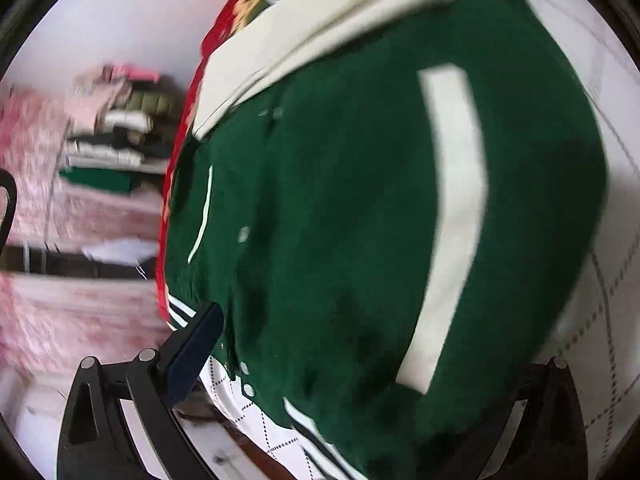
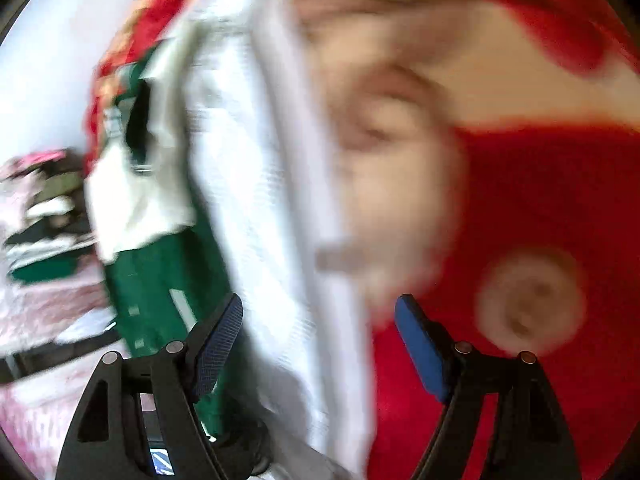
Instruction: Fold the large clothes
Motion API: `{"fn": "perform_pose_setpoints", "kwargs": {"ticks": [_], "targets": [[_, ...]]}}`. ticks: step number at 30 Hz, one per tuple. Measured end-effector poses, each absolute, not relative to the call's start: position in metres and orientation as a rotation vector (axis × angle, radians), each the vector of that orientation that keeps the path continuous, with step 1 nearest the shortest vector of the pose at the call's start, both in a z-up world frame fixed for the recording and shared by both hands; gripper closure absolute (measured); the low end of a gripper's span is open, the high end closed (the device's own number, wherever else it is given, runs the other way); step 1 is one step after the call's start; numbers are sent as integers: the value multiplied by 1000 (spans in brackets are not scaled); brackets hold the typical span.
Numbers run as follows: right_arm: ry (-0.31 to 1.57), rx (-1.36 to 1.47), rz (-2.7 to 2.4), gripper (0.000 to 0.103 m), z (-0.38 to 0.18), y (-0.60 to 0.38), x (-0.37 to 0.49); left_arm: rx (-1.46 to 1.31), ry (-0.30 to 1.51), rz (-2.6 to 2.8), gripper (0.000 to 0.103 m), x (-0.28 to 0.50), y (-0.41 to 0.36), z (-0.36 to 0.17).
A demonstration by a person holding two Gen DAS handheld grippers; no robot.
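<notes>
The green jacket (image 1: 340,220) looks like matte, felty cloth with smooth cream sleeves (image 1: 320,28). Gripper fingers (image 2: 218,344) have textured blue rubbery pads on matte black plastic.

Plain white wall (image 1: 120,20) up top, pretty bright in here. Pink floral bedding (image 1: 60,312) along the left edge, with a dark strip (image 1: 60,264) running across it.

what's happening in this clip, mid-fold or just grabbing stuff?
Looks like mid-handling, but both views are motion-blurred. The left gripper is wide open around a green varsity jacket with cream sleeves, lying on a white quilted lining. The right gripper is open over white fabric and a red blanket. A stack of folded clothes sits behind.
</notes>
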State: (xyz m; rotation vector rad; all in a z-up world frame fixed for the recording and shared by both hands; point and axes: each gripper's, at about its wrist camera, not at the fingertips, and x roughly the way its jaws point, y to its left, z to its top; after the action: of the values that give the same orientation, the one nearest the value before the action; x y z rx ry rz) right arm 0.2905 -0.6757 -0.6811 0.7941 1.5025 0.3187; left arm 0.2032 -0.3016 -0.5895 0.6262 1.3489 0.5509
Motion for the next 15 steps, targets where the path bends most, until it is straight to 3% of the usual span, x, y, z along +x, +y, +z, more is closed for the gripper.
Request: {"fn": "perform_pose_setpoints", "kwargs": {"ticks": [1,2,3,4,6,9,13,15], "targets": [[1479,828,376,23,-684,-667,301,596,1344,550,3,205,-298,-583],[1458,872,433,23,-689,-658,313,569,1341,538,14,206,-295,-576],[1442,909,473,23,-694,-651,322,547,1337,526,32,209,-290,-570],[1428,942,510,20,-699,-644,332,522,1333,513,42,209,-288,-564],[1405,991,580,16,-712,-622,358,493,1322,493,79,210,-288,-555],[1359,1039,643,16,-720,-597,390,499,1295,498,88,215,-288,-550],[1332,1093,651,16,-722,-571,423,462,1313,490,90,224,-278,-549],[1326,1080,611,37,-722,-561,432,446,1313,486,91,226,-274,-546]]}}
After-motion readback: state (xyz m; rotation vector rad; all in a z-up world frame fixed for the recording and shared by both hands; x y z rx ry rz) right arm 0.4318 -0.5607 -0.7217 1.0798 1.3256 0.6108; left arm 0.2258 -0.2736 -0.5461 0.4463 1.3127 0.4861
